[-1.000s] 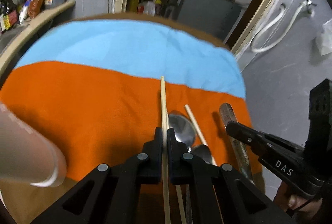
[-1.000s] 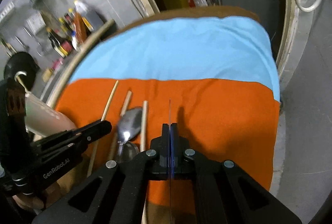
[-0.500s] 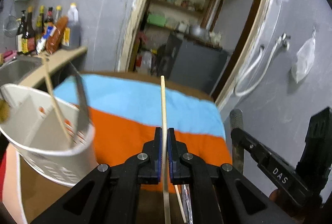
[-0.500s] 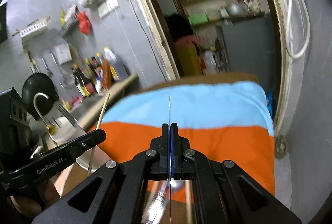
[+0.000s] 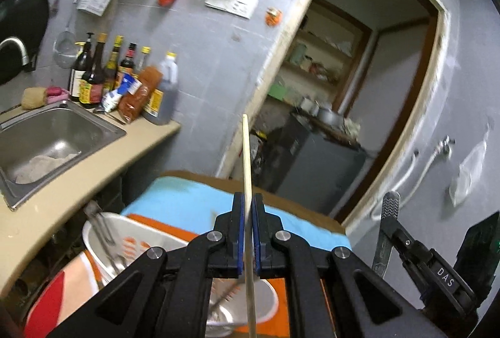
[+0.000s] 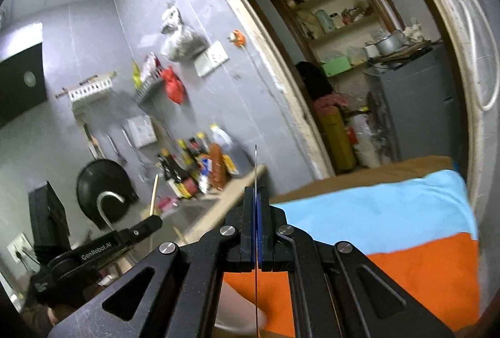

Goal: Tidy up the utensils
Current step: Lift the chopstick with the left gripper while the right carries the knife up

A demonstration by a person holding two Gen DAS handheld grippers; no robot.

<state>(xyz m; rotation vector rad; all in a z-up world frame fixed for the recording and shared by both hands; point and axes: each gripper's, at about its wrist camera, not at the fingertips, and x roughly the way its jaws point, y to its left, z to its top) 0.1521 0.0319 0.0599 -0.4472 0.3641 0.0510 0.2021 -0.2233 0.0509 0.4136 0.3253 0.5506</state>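
My left gripper (image 5: 247, 203) is shut on a wooden chopstick (image 5: 246, 156) that sticks up and forward past its blue pads. Just beneath it stands a white utensil holder (image 5: 137, 224) with metal utensils (image 5: 103, 231) leaning inside. My right gripper (image 6: 257, 194) is shut on a thin flat metal utensil (image 6: 255, 166), seen edge-on. The left wrist view shows that utensil's patterned handle (image 5: 389, 209) upright in the right gripper (image 5: 397, 231) at the right. In the right wrist view the left gripper (image 6: 153, 220) with its chopstick (image 6: 153, 194) is at the lower left.
An orange and blue cloth (image 6: 375, 213) covers the table. To the left, a counter holds a steel sink (image 5: 47, 144) and a row of bottles (image 5: 118, 78). A doorway with a dark cabinet (image 5: 312, 166) lies behind the table. A person's hand (image 6: 59, 310) holds the left gripper.
Both grippers rose off the cloth with their utensils and tilted up toward the wall. The spoons on the cloth dropped out of view; the white holder now sits under the left gripper.
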